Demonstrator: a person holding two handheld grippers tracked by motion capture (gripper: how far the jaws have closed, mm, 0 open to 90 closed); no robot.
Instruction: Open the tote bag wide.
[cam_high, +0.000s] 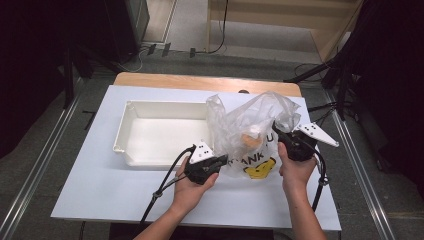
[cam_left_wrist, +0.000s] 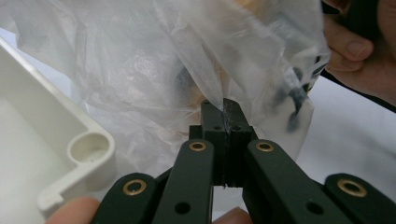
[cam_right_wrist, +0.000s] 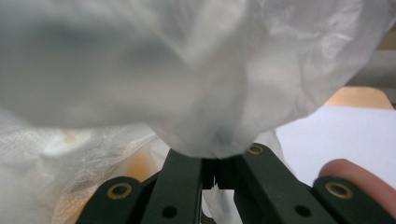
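Both the left hand-held gripper and right hand-held gripper are clamped on a clear plastic bag whose orange contents blur, beside a white tray on the white-covered table over grey floor.

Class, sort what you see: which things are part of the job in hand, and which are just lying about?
In the job:
plastic bag
left gripper, shut on the bag
right gripper, shut on the bag

Lying about:
white tray
white sheet on the table
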